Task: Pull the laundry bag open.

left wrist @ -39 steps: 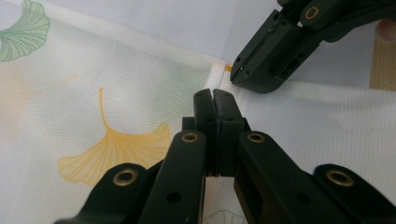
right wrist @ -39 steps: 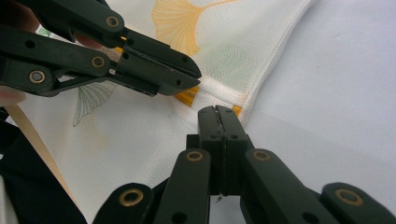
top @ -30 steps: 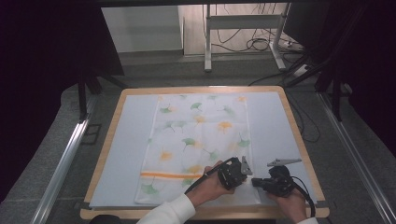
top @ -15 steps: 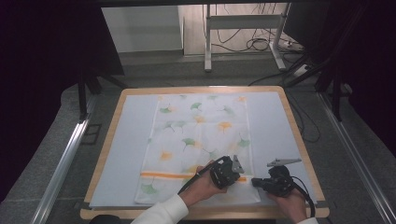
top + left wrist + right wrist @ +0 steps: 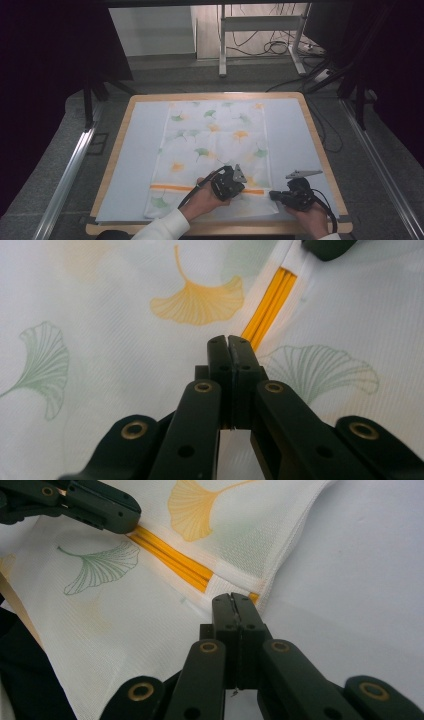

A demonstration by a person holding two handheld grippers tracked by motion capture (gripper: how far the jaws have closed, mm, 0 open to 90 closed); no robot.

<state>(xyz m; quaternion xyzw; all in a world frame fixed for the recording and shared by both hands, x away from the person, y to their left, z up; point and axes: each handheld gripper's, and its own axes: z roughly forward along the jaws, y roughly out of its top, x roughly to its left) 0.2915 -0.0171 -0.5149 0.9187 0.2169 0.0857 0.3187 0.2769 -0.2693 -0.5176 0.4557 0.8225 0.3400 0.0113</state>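
A white cloth (image 5: pixel 215 145) printed with green and orange ginkgo leaves lies flat on the table, with an orange stripe (image 5: pixel 175 188) across its near end. My left gripper (image 5: pixel 241 186) is low over the cloth beside the stripe (image 5: pixel 267 315). Its jaws (image 5: pixel 230 342) are shut with nothing seen between them. My right gripper (image 5: pixel 274 194) sits at the cloth's near right edge (image 5: pixel 280 565), where the stripe (image 5: pixel 175 560) ends. Its jaws (image 5: pixel 233 600) are shut too, the tip at the hem. The left gripper (image 5: pixel 95 502) lies across the stripe farther off.
The table has a wooden rim (image 5: pixel 320 145) and a pale blue mat (image 5: pixel 135 150), bare on both sides of the cloth. A metal stand (image 5: pixel 260 30) and cables (image 5: pixel 280 47) are on the floor behind. Rails (image 5: pixel 70 170) run along the sides.
My left gripper has slid a little to the left along the orange stripe, away from the right gripper. The right gripper has stayed put.
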